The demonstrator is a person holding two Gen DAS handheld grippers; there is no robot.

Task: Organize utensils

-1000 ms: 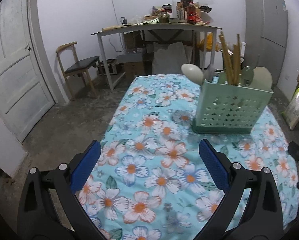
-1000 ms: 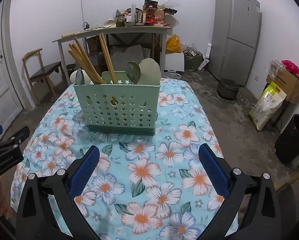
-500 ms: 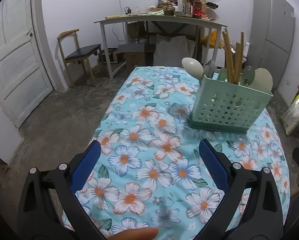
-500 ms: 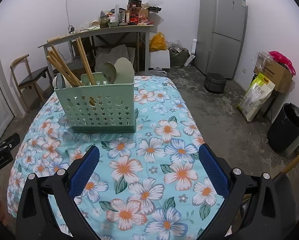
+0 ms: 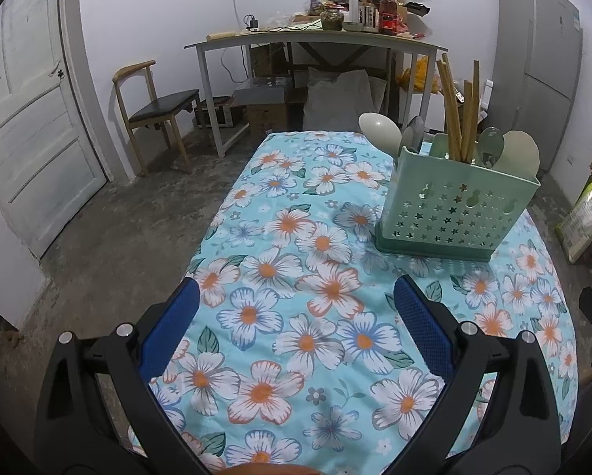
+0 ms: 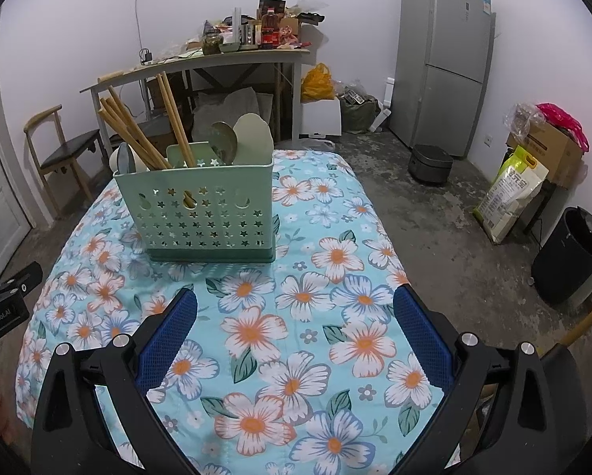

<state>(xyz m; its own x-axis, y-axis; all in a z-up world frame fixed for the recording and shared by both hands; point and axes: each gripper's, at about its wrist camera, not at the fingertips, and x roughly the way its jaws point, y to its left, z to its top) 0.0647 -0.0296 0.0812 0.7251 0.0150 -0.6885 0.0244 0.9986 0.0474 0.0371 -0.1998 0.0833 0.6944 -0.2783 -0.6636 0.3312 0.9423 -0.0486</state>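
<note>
While both grippers [image 5: 294,297] [image 6: 295,304] gape empty: star-punched green caddy [image 6: 201,209]; chopsticks [image 6: 137,134], spoons upright inside.

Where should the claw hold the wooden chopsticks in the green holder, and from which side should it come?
Probably the bare upper shafts of the chopsticks, coming from above. They rise well over the rim of the holder and lean left, clear of the spoons; their lower ends sit hidden inside.
</note>
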